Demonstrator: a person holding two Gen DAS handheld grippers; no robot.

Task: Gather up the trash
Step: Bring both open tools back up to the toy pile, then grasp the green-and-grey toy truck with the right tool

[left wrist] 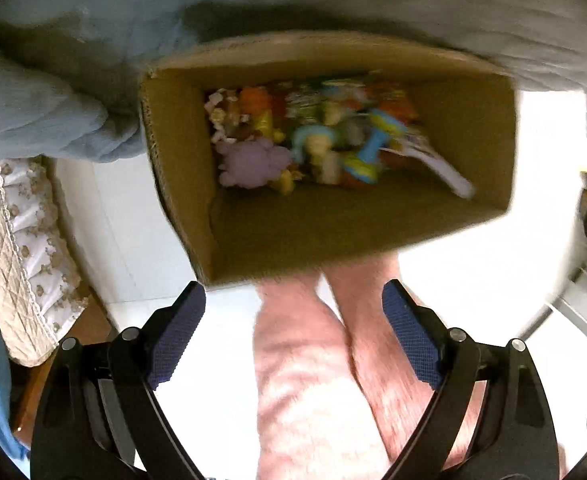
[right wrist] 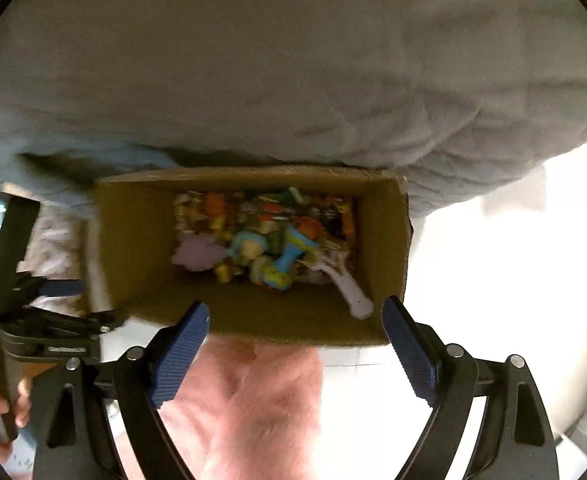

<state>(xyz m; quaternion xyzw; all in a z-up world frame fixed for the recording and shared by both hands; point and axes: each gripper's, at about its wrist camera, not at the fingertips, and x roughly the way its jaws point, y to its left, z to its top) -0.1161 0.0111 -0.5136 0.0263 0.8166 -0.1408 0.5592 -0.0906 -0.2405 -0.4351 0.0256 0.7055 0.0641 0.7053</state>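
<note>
Both your grippers hang spread wide with nothing between the pads. Ahead of your left gripper (left wrist: 293, 336), just past the fingertips, sits the cardboard box (left wrist: 253, 232), open side facing you, its near wall close to the left fingertip. The pile of trash (left wrist: 313, 136) lies at the bottom, toward the far wall: bright wrappers, a purple piece (left wrist: 253, 162) on the tool's left side, a white strip (left wrist: 449, 172) slanting toward the right near corner.

From your right gripper (right wrist: 295, 338) the box (right wrist: 141, 240) is nearer still; both fingertips overlap its near edge in this view (whether they touch it you cannot tell). The same trash (right wrist: 269, 232) lies straight ahead. The box's long axis runs across the tools, left to right. The white strip (right wrist: 351, 290) points back toward the right fingertip.

A grey-blue blanket (right wrist: 293, 80) hangs over the far rim. Pink trouser legs (left wrist: 313, 380) stand below the near wall. White floor (left wrist: 473, 260) opens to the right; a quilted cover (left wrist: 21, 248) is to the left. Your left gripper (right wrist: 59, 304) shows at the right camera's left edge.
</note>
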